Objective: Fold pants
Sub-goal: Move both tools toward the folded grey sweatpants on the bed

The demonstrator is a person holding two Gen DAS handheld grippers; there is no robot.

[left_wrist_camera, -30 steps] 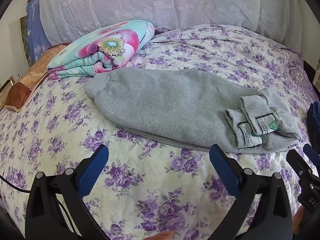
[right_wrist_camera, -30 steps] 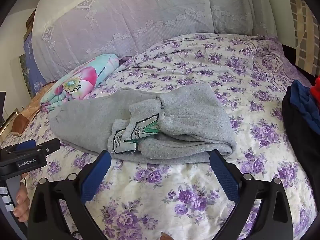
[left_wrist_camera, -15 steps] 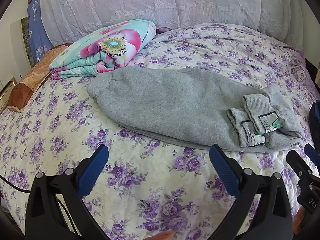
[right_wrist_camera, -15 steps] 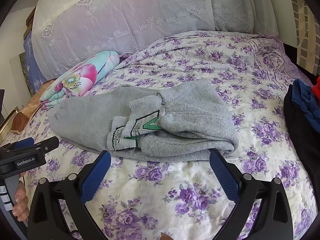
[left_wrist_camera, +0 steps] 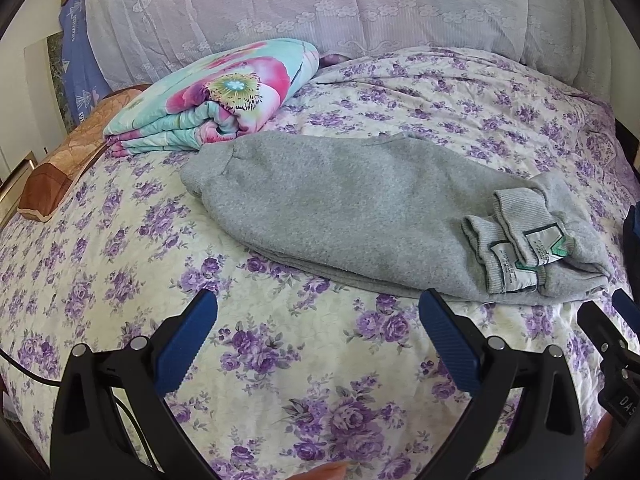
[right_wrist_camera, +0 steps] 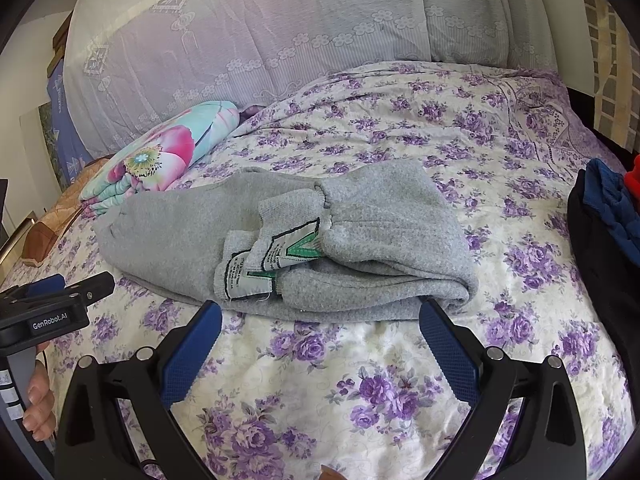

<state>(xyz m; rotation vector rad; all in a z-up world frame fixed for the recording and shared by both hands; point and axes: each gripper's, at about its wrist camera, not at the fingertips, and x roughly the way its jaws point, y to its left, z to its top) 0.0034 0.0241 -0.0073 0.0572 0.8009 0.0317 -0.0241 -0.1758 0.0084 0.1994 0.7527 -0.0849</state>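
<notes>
Grey fleece pants (left_wrist_camera: 352, 208) lie folded lengthwise on the flowered bedspread (left_wrist_camera: 120, 264), waist end at the right with ribbed band and white labels (left_wrist_camera: 516, 256) turned out. They also show in the right wrist view (right_wrist_camera: 384, 224), labels (right_wrist_camera: 276, 260) facing me. My left gripper (left_wrist_camera: 318, 320) is open and empty, hovering above the bedspread just short of the pants' near edge. My right gripper (right_wrist_camera: 320, 332) is open and empty, its blue fingertips (right_wrist_camera: 430, 312) close to the waist end's near edge. The left gripper also shows in the right wrist view (right_wrist_camera: 56, 304).
A folded floral quilt (left_wrist_camera: 216, 96) lies behind the pants' leg end. A brown pillow (left_wrist_camera: 60, 164) sits at the left edge. A lace-covered headboard pile (left_wrist_camera: 320, 8) spans the back. Dark, blue and red clothes (right_wrist_camera: 608, 232) lie at the bed's right side.
Both grippers have edged slightly forward toward the pants. Both stay open and empty. The pants have not moved.
</notes>
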